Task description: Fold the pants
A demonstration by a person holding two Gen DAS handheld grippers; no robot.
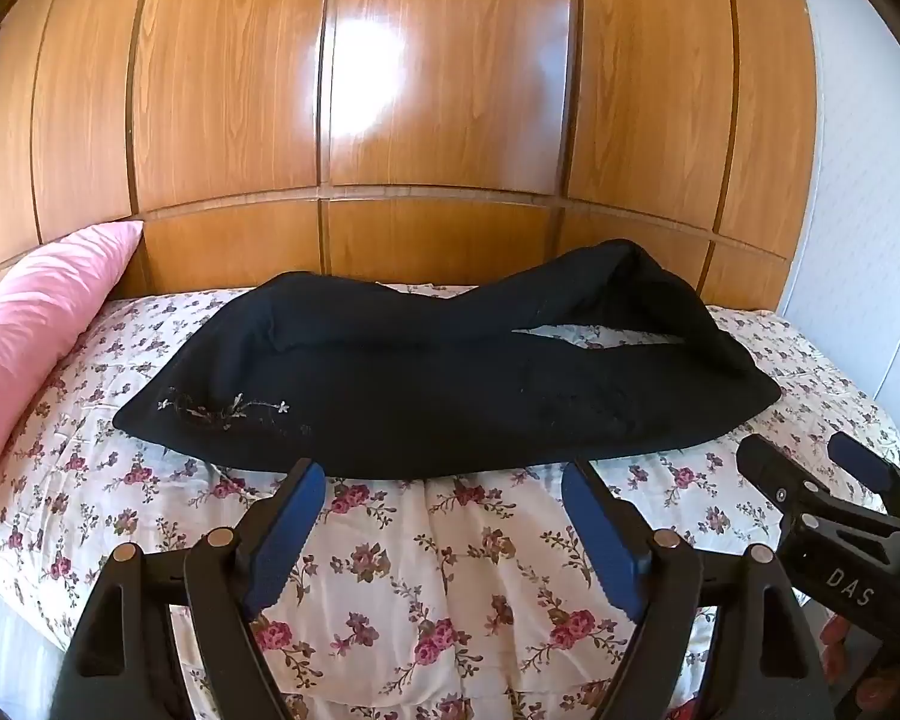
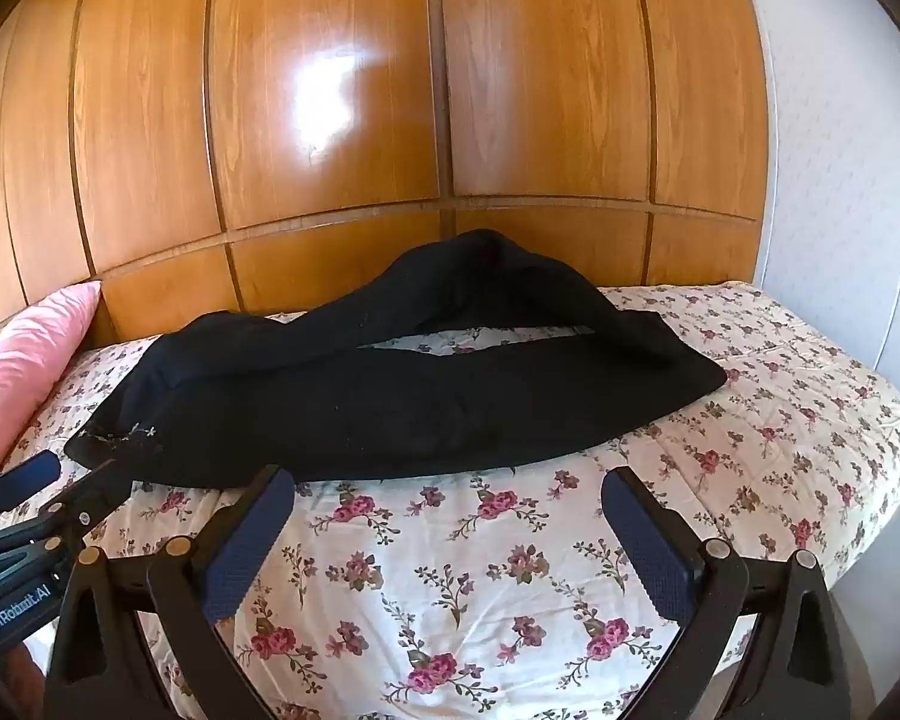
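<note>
Black pants [image 1: 438, 384] lie crosswise on the floral bedspread [image 1: 450, 588], one leg draped over the other with a gap of bedspread between them. Pale embroidery [image 1: 222, 411] marks their left end. My left gripper [image 1: 444, 474] hovers open just short of the pants' near edge, nothing between its blue pads. The right gripper [image 1: 804, 456] shows at the right, also open. In the right wrist view the pants [image 2: 390, 396] stretch across the bed, my right gripper [image 2: 450, 480] stands open before their near edge, and the left gripper [image 2: 78, 471] is by the embroidered end.
A pink pillow [image 1: 36, 324] leans at the bed's left end [image 2: 30, 354]. Glossy wooden panels [image 1: 450, 90] rise behind the bed. A white wall [image 1: 858, 210] bounds the right side. The bedspread's near edge [image 2: 810, 540] drops off at the right.
</note>
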